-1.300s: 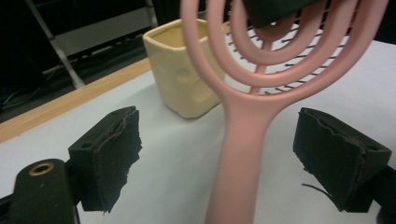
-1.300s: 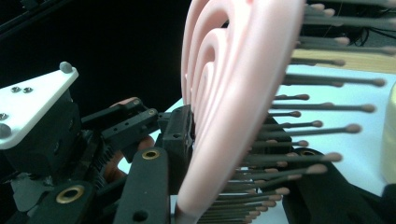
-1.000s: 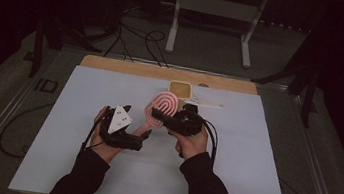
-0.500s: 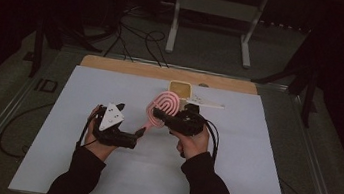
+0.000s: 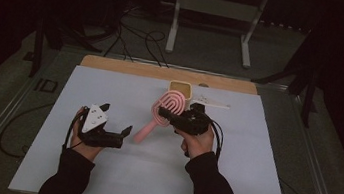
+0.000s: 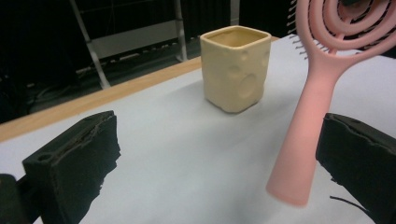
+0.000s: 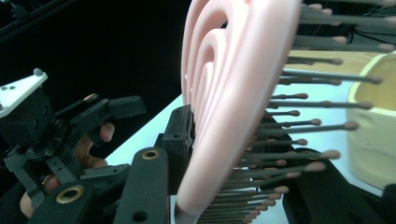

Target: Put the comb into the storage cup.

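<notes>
Right gripper apparently clamps pink hairbrush aloft, handle angled down

- The hairbrush in my right gripper looks like smooth pink plastic with a matt, slightly soft finish; its thin bristles are grey-brown with small rounded tips.
- The jaws of my left gripper are black and matt, and their inner faces look rough and a little crumbly, like worn rubber or foam.
- The plate on top of my left gripper is flat, light grey and matt.
- The cup at the far side looks like cream ceramic or plastic, a little glossy, with round dents in its walls.
- The table has a smooth, matt, pale cover like paper or board; its far edge looks like bare wood.
- My sleeves are dark cloth.
</notes>
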Demonstrator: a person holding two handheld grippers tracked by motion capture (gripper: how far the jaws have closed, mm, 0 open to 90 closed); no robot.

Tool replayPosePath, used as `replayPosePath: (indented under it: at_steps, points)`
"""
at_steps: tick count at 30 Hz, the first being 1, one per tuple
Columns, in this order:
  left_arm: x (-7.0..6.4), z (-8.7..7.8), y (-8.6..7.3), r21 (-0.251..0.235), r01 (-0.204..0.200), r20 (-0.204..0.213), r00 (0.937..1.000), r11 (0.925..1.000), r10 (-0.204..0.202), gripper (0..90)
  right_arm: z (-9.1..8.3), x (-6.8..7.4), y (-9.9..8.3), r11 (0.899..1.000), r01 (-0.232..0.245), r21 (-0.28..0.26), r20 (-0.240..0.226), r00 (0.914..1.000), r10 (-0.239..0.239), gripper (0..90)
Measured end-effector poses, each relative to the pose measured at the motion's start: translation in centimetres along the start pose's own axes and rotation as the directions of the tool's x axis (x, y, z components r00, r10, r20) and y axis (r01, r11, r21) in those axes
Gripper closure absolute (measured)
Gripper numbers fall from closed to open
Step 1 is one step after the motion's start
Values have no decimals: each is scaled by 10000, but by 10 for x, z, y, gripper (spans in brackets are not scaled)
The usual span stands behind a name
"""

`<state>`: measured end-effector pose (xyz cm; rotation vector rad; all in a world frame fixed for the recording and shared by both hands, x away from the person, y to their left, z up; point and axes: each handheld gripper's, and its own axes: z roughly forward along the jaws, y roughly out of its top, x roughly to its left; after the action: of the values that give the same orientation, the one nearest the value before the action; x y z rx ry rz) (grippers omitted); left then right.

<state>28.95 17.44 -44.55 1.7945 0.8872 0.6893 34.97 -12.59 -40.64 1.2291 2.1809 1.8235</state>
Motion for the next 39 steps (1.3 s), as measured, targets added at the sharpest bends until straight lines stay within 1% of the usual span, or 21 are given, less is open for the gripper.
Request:
replayPosePath:
  at_steps: [1,3,4,5,6,7,8,11,13,15,21,23,27,28,35,36,39]
  points:
    - [2,-3,-3,16,42,-81,10000,10000,-42,2,0,0,0,10000,-44,-12,-6,10000,44,636]
    - [4,-4,-4,19,101,-73,9999,9999,-101,2,-1,-1,1,10000,-83,-32,-25,10000,83,636]
    - [7,-7,-10,69,217,-112,9997,9997,-216,2,-1,-1,1,9999,-128,-53,-43,9999,128,636]
    - [7,-7,-10,69,217,-112,9997,9997,-216,2,-1,-1,1,9999,-103,-70,-40,9999,103,636]
    - [9,-9,-15,170,351,-139,9993,9992,-349,2,0,-1,2,10000,-78,-52,-24,10000,78,636]
    - [9,-9,-15,170,351,-139,9993,9992,-349,2,0,-1,2,10000,-78,-54,-24,10000,78,636]
    - [11,-12,-21,278,438,-176,9989,9987,-434,2,0,0,2,10000,-67,-51,-35,10000,67,636]
    - [14,-17,-28,391,610,-237,9979,9974,-601,2,0,0,2,10000,-50,-38,-28,10000,50,636]
    - [15,-18,-30,401,612,-291,9978,9973,-601,4,0,0,3,10000,-40,-39,-25,10000,40,636]
    - [16,-22,-37,545,571,-425,9976,9969,-548,7,0,1,3,10000,-57,-48,-5,10000,57,636]
    - [19,-27,-46,607,586,-601,9967,9964,-550,7,-2,1,5,9999,-37,-101,22,10000,37,636]
    - [23,-32,-51,577,647,-686,9958,9962,-607,7,-3,0,6,9999,-43,-109,22,10000,43,636]
    - [26,-35,-53,542,751,-786,9944,9957,-707,7,-4,-1,7,9999,-49,-95,56,10000,50,636]
    - [27,-37,-54,539,759,-875,9936,9957,-710,7,-4,-1,8,9999,-48,-91,90,9999,48,636]
    - [28,-39,-57,527,795,-967,9926,9954,-741,8,-6,-2,12,9999,-36,-126,178,9998,38,636]
    - [29,-41,-58,500,780,-1043,9919,9957,-725,8,-7,-2,14,9999,-37,-140,227,9997,40,636]
    - [30,-42,-58,416,866,-1067,9909,9954,-817,8,-8,-2,15,9999,-11,-155,236,9997,14,636]
